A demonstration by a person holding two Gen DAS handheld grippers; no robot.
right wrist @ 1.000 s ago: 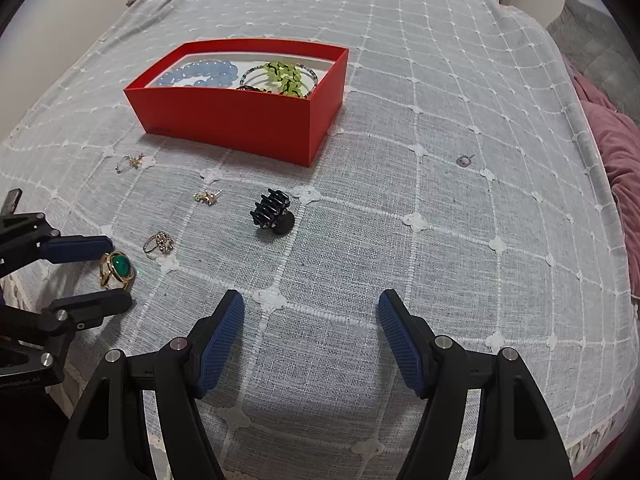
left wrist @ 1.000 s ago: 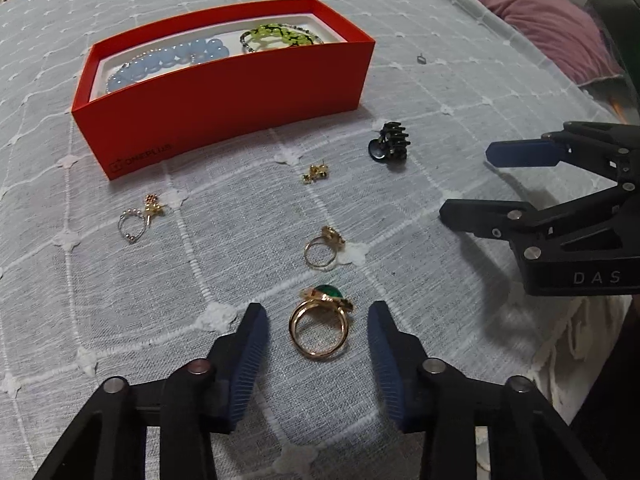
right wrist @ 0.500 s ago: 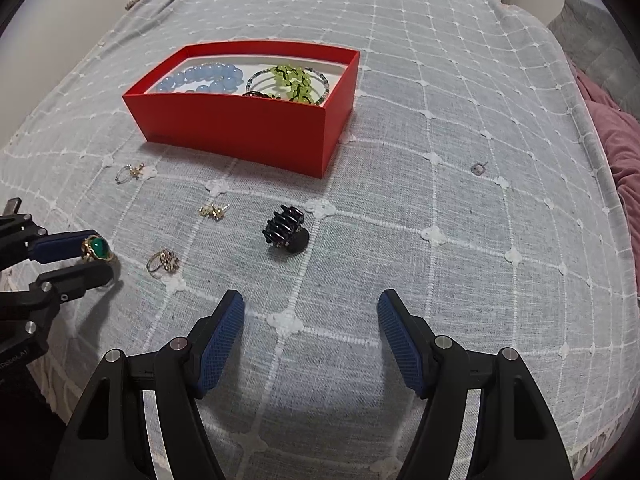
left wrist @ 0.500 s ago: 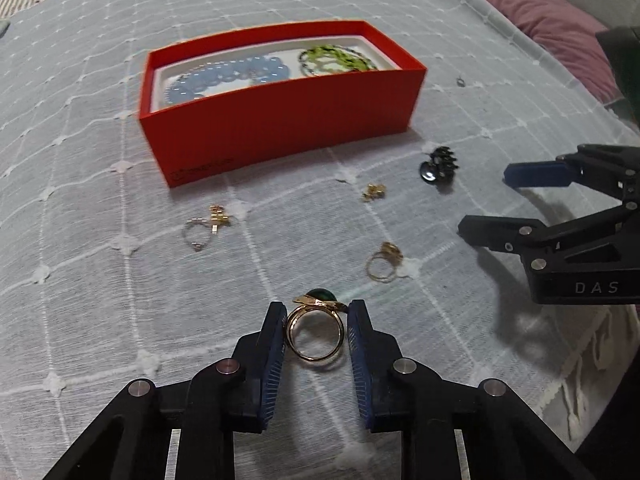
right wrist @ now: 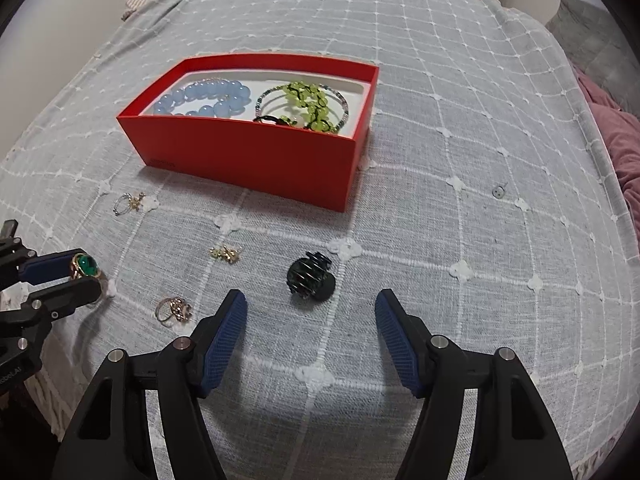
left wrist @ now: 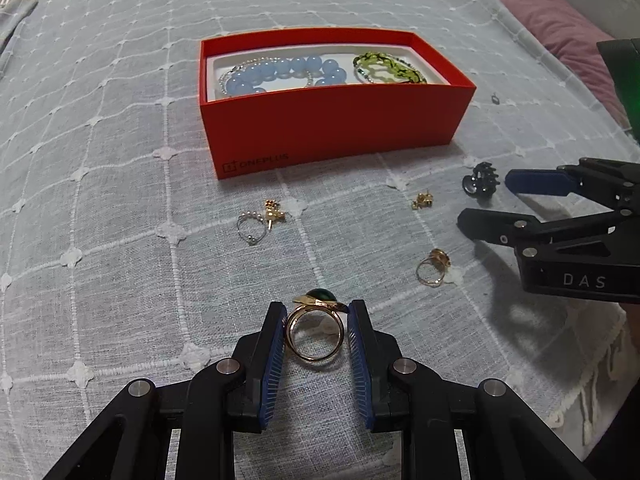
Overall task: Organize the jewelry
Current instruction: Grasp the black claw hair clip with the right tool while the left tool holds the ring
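My left gripper (left wrist: 316,322) is shut on a gold ring with a green stone (left wrist: 315,330) and holds it just above the cloth; the ring also shows in the right wrist view (right wrist: 85,266). The red box (left wrist: 332,128) holds blue beads (left wrist: 280,74) and a green bracelet (left wrist: 388,70). My right gripper (right wrist: 310,320) is open and empty, just short of a black hair claw (right wrist: 310,276). A smaller gold ring (left wrist: 432,268), a gold earring (left wrist: 422,200) and a pearl ring with a gold charm (left wrist: 260,220) lie on the cloth.
The grey grid-patterned cloth (right wrist: 440,240) covers the surface, with its fringed edge at the near side. A small metal ring (right wrist: 498,191) lies to the right of the box. A pink cushion (left wrist: 560,28) lies at the far right.
My left gripper closed on the green-stone ring, lifted it and moved it toward the red box. My right gripper came closer to the black hair claw.
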